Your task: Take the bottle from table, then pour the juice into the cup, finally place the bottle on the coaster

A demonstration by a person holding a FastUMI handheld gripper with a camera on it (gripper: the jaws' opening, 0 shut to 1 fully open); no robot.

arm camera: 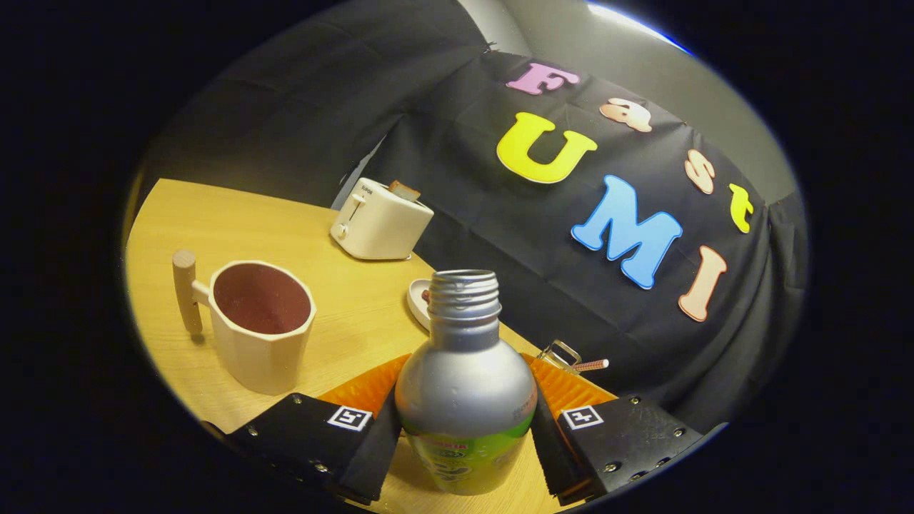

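You have the silver bottle (464, 389) clamped between the fingers of the gripper (463, 435); both pads press on its sides just above the green label band, and its open threaded neck stands upright ahead of you. The whole view is tilted, so the table (235, 228) slopes; judge level by the bottle's mouth, not by the tabletop.

The step in hand looks like the carry toward the cup. The cream faceted mug (260, 325) with the wooden peg handle (186, 291) sits to the left of the fingers, near but apart from the bottle. Bring the bottle's mouth over the mug's rim before you tip, keep the neck clear of the handle side, and roll slowly so the stream falls into the dark interior and not down the outer wall. The grip sits low on a smooth rounded body, so hold pressure steady as you tilt; it could slip or twist.

The orange ribbed coaster (564, 389) lies just behind the bottle, mostly covered by it and by the fingers, so you cannot see its full outline. A white dish (416, 300) beyond the neck is half hidden, and what is on it is unclear. A small metal clip-like item (560, 355) is hard to identify. Whether the bottle is resting on the table or lifted cannot be told. A white toaster (378, 221) stands further back.
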